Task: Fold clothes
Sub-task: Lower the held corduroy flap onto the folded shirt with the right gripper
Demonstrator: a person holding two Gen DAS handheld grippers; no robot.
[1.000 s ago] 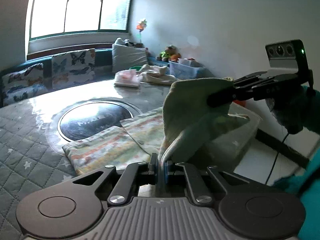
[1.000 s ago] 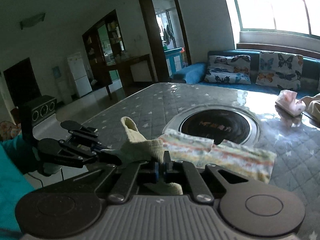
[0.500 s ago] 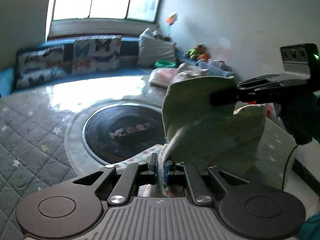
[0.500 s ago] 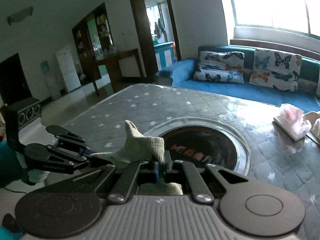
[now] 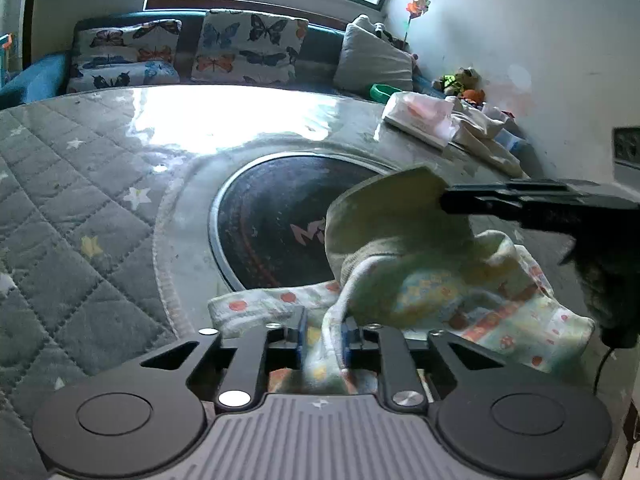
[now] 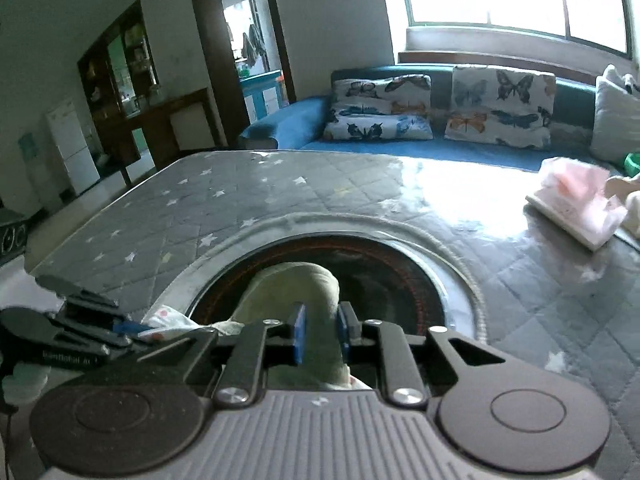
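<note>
A small patterned garment [image 5: 472, 300] with a pale green lining lies over the near rim of the round black plate [image 5: 272, 216] set in the table. My left gripper [image 5: 323, 338] has its jaws slightly parted around the garment's white hem. My right gripper [image 6: 320, 334] also has its jaws slightly parted, with the pale green fabric [image 6: 296, 288] lying between the blue pads. In the left wrist view the right gripper's fingers [image 5: 520, 200] reach in from the right at the fabric's raised corner. In the right wrist view the left gripper [image 6: 92, 328] sits at the lower left.
The grey quilted star-pattern table cover [image 5: 80, 184] spreads left and far. A folded pink-white garment [image 6: 576, 204] and a cream cloth [image 5: 484, 136] lie at the far right. A blue sofa with butterfly cushions [image 6: 440, 108] stands behind the table.
Both grippers have carried the garment forward and down over the black plate. Their jaws, clamped tight before, now stand slightly parted around the fabric.
</note>
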